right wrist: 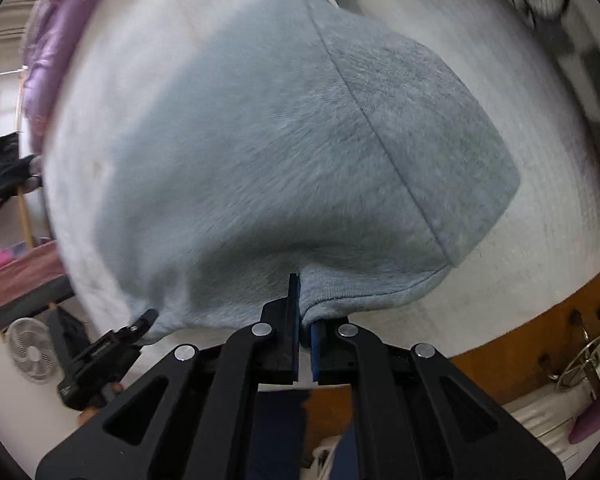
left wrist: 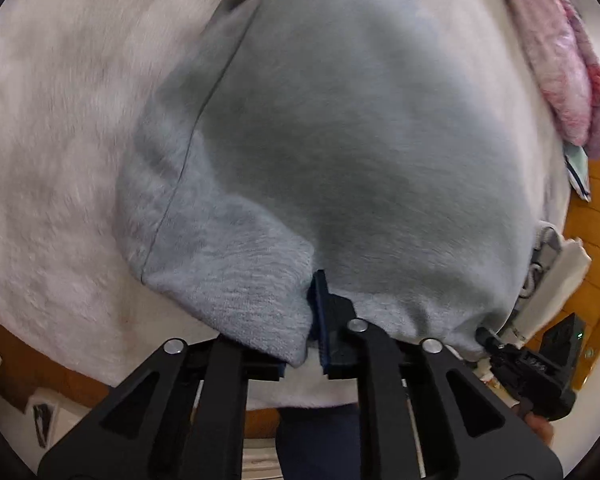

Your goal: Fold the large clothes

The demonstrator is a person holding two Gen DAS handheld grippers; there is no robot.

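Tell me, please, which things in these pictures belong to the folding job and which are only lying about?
Belonging to the job:
- light grey-blue fleece garment
- left gripper, closed on its edge
- right gripper, closed on its edge
- white fuzzy cover it lies on

Only lying about:
- pink fluffy fabric
- purple fabric
- white electric fan

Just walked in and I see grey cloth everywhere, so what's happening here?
A person is folding a light grey garment on a white covered surface, with a handheld gripper in each hand. The left gripper has the garment's near edge between its fingers. The right gripper is shut on the same edge further along. A pink fluffy item lies at the far side.
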